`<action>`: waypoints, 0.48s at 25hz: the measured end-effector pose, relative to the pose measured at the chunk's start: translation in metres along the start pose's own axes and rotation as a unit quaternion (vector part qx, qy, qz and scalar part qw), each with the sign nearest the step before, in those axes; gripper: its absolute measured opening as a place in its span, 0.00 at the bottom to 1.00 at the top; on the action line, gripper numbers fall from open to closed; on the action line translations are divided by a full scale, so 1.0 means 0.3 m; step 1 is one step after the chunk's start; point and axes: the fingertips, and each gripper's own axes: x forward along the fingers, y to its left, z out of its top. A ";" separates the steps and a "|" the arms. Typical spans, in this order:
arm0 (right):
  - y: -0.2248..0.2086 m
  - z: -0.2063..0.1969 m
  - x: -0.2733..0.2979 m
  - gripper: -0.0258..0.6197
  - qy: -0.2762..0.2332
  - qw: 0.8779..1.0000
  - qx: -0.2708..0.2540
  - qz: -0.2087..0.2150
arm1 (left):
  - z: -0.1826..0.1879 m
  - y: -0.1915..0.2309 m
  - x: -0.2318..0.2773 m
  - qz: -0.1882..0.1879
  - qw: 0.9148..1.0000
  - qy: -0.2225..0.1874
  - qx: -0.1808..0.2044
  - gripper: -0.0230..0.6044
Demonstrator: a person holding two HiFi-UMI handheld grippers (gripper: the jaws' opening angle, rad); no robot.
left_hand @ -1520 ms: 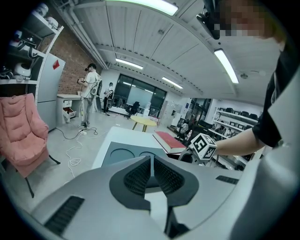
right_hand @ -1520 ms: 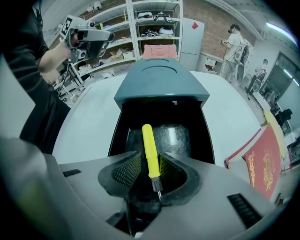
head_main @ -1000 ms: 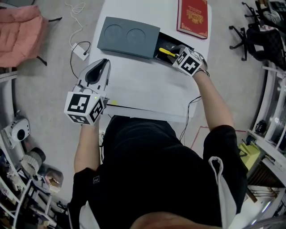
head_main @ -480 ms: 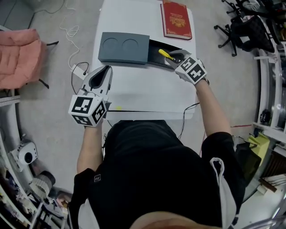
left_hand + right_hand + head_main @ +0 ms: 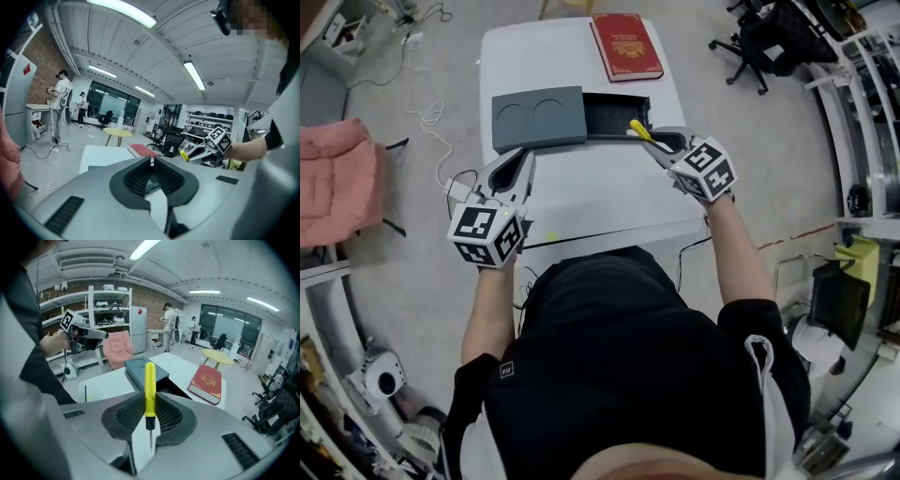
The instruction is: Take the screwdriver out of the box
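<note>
Right gripper is clamped on the yellow screwdriver, handle poking out past the pads, blade pointing back toward the hand, right by the near right corner of the open box on the white table. Left gripper hangs off to the side, jaws pressed together, nothing between them

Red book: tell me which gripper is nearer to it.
Right. The right gripper, holding the yellow screwdriver, hovers by the open box, just short of the red book. The left gripper hangs over the table's left side, beyond the grey lid.
</note>
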 end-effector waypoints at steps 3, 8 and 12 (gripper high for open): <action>0.028 -0.018 -0.071 0.16 -0.023 0.999 0.039 -0.004 | 0.011 -0.029 0.025 -0.014 1.000 0.003 0.007 0.09; 0.007 -0.066 -0.206 0.16 -0.078 0.992 0.099 -0.021 | 0.032 -0.091 0.085 -0.029 0.999 0.010 0.014 0.09; -0.065 -0.072 -0.323 0.16 -0.133 0.981 0.133 -0.052 | 0.074 -0.155 0.144 -0.028 0.999 0.006 0.018 0.09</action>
